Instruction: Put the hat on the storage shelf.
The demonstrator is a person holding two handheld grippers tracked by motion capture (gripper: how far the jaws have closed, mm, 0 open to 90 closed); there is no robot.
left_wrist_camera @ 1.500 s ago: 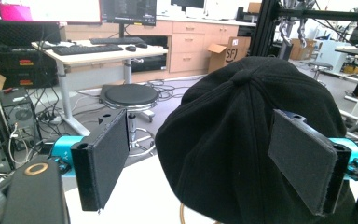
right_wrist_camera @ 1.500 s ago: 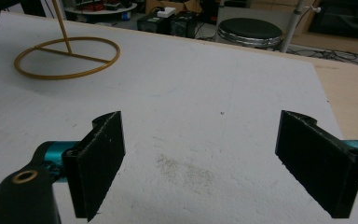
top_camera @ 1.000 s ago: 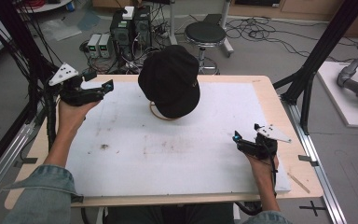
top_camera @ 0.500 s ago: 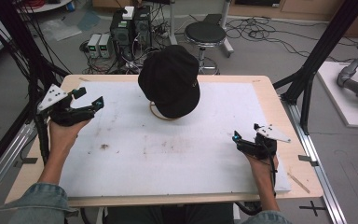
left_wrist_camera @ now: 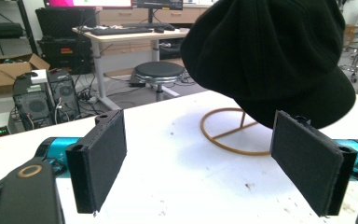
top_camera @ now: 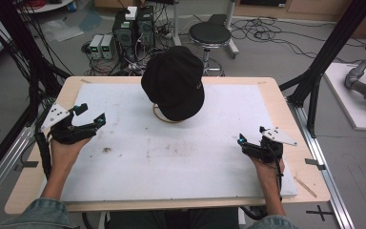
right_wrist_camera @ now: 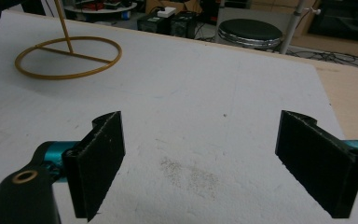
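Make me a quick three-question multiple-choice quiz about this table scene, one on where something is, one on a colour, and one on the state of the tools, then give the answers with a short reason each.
1. Where is the black fabric cap?
A. On a thin gold wire stand at the far middle of the white table mat
B. Flat on the mat by the right tool
C. On the floor beside the stool

2. What colour is the stand's ring base?
A. Blue
B. Gold
C. White

3. How do the left tool and right tool stand?
A. Both shut on the cap
B. Left shut, right open
C. Both open and empty

Answers: 1 A, the cap sits above the ring base in the high view. 2 B, the ring looks gold in both gripper views. 3 C, each gripper view shows wide-apart pads with bare mat between.
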